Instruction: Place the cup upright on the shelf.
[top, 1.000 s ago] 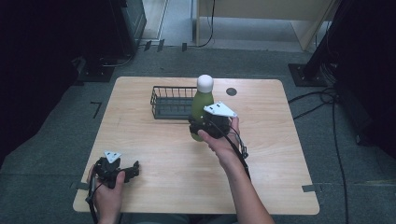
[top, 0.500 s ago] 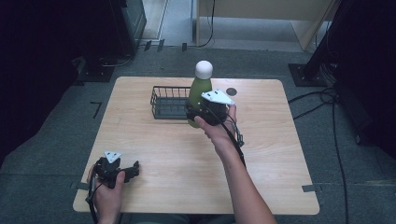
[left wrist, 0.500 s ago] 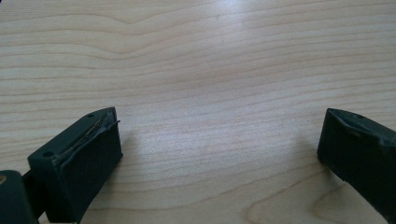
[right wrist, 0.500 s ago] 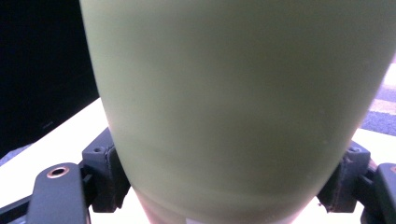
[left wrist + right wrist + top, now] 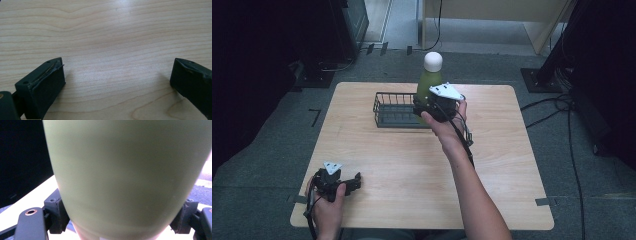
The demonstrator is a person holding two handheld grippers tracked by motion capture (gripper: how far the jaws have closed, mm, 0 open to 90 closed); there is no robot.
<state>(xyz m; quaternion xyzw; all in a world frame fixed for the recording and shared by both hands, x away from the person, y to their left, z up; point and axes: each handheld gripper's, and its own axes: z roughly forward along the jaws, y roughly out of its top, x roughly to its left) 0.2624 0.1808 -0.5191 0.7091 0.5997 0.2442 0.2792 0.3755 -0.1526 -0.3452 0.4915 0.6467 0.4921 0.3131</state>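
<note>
High view first: my right gripper (image 5: 428,106) has its jaws clamped on the body of the green bottle (image 5: 429,82), which stands upright in my grasp, lifted clear of the wooden table (image 5: 412,160) and hanging over the near right end of the black wire basket (image 5: 396,110). The white round cap (image 5: 433,61) points straight up. In the right gripper view the bottle's wall (image 5: 125,170) bulges between my two pads (image 5: 60,213), one pressing each flank low on the body, where it starts to narrow toward the base.

I judge this bottle to be rigid, a smooth matte shell that will not give under the pads, so the grip rests on friction alone. It looks like an insulated flask (I cannot tell whether it is full), and I would treat it as fairly heavy and top-tall, prone to swing if I tilt my wrist. The curved, tapering surface is the risk: pads on the taper could let it slide downward. The better hold would be a little higher, on the widest straight stretch of the body, squarely across it, never on the cap.

My left gripper (image 5: 352,181) rests near the table's front left corner, well apart from the bottle, its jaws spread wide over bare wood (image 5: 112,50) with nothing between them.
</note>
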